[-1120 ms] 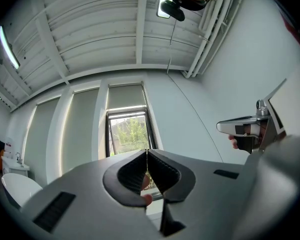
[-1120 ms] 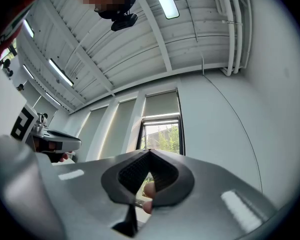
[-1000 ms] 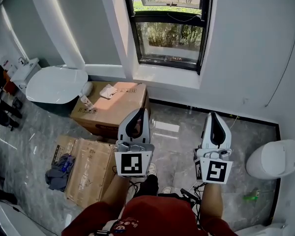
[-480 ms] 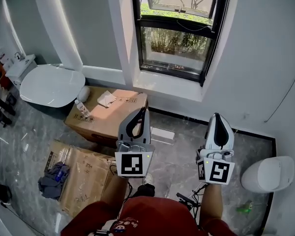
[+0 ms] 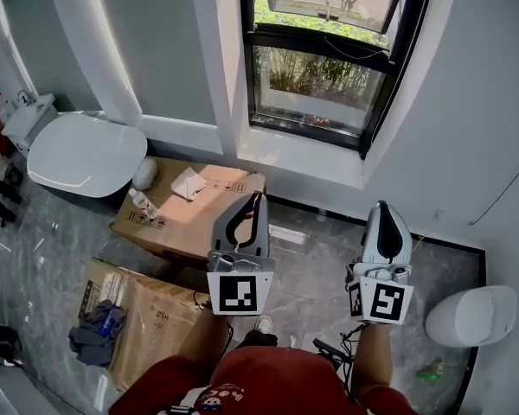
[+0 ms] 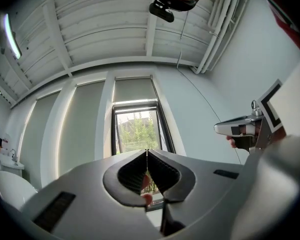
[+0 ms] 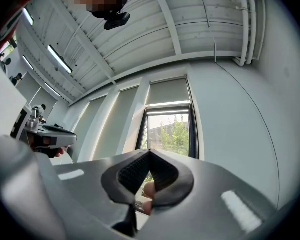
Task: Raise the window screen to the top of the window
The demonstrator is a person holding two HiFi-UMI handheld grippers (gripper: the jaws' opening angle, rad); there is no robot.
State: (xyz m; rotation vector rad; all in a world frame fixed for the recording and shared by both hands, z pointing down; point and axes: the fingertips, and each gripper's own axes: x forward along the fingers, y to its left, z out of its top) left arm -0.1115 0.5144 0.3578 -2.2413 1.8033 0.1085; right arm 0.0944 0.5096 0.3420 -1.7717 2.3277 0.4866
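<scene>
The black-framed window (image 5: 329,67) is set in the white wall ahead, above a white sill (image 5: 303,158). A black cross bar (image 5: 324,40) spans it; the pane below it (image 5: 316,80) looks dimmer, as if seen through mesh. My left gripper (image 5: 258,199) and right gripper (image 5: 382,207) are held side by side over the floor, short of the wall, both pointing at the window. Both are shut with nothing between their tips. In the left gripper view the shut tips (image 6: 147,151) line up with the window (image 6: 136,129); the right gripper view (image 7: 150,151) shows the same window (image 7: 170,129).
A cardboard box (image 5: 190,201) with a bottle (image 5: 143,203) and a cloth stands under the window's left side. A flattened box (image 5: 147,314) with clothes lies on the floor beside it. A white lidded fixture (image 5: 86,154) is at left, a white toilet (image 5: 471,316) at right.
Both grippers have moved forward toward the window wall, staying shut. The window and sill have come lower and larger in the head view.
</scene>
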